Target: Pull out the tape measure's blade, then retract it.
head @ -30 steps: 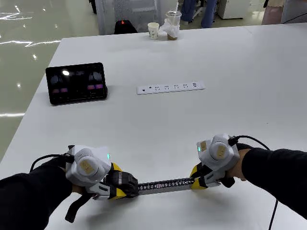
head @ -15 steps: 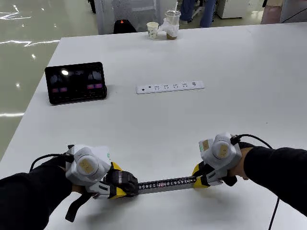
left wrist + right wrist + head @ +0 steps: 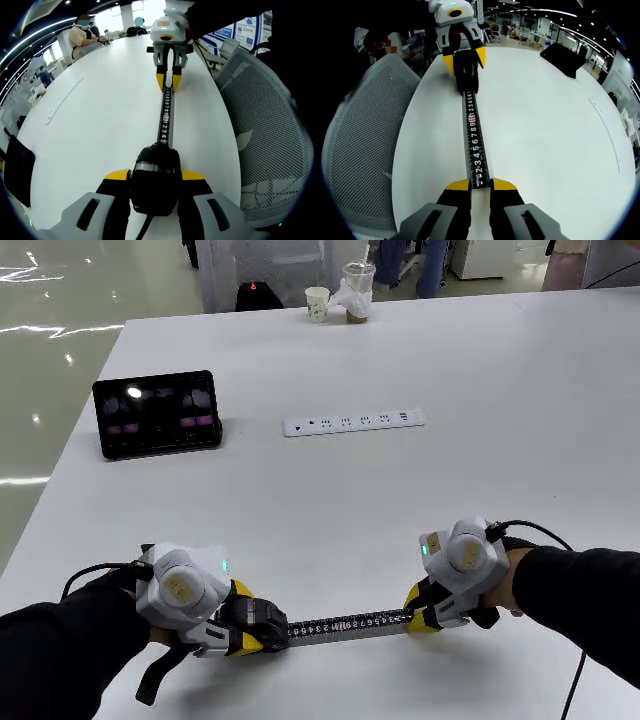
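The black tape measure case (image 3: 256, 622) lies near the table's front edge, and my left gripper (image 3: 243, 625) is shut on it; the left gripper view shows the case (image 3: 154, 177) between yellow-tipped jaws. Its blade (image 3: 347, 624) runs right, black with white numbers, flat along the table. My right gripper (image 3: 412, 620) is shut on the blade's end. In the right gripper view the blade (image 3: 474, 150) stretches from my right gripper (image 3: 480, 187) away to the case (image 3: 466, 70). In the left gripper view the blade (image 3: 165, 115) leads to the right gripper (image 3: 169, 82).
A dark tablet (image 3: 157, 413) stands at the left of the white table (image 3: 330, 500). A white power strip (image 3: 354, 422) lies mid-table. Cups (image 3: 340, 295) sit at the far edge. A grey mesh chair (image 3: 265, 145) is close behind the front edge.
My right gripper has drawn slightly further right with the blade's end, so a little more blade is out. The left gripper and case stay put.
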